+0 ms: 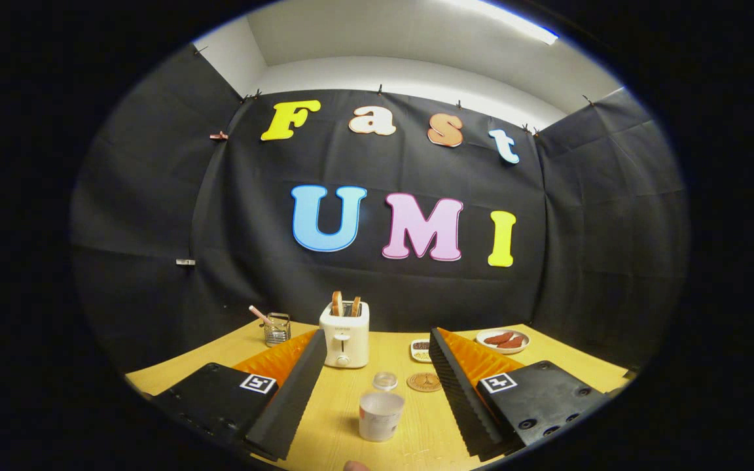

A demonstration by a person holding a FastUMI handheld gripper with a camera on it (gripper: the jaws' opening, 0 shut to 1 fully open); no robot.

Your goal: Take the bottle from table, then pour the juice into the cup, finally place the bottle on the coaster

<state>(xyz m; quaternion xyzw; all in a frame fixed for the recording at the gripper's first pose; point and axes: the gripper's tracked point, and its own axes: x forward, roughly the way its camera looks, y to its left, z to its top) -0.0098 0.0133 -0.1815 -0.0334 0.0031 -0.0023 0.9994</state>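
Note:
A short white bottle [380,415] with a wide open mouth stands upright on the wooden table [331,432], between my two fingers and nearer than their tips. Just beyond it sits a small clear cup [385,381]. A round brown coaster [424,382] lies flat to the right of the cup, close to the right finger. My gripper [376,335] is open, its fingers spread wide on either side of the bottle without touching it.
A white toaster [345,333] with bread slices stands beyond the cup, level with the fingertips. A wire holder [277,328] with a pen is at the far left. A small dish [420,350] and a plate of red food [502,339] sit at the far right.

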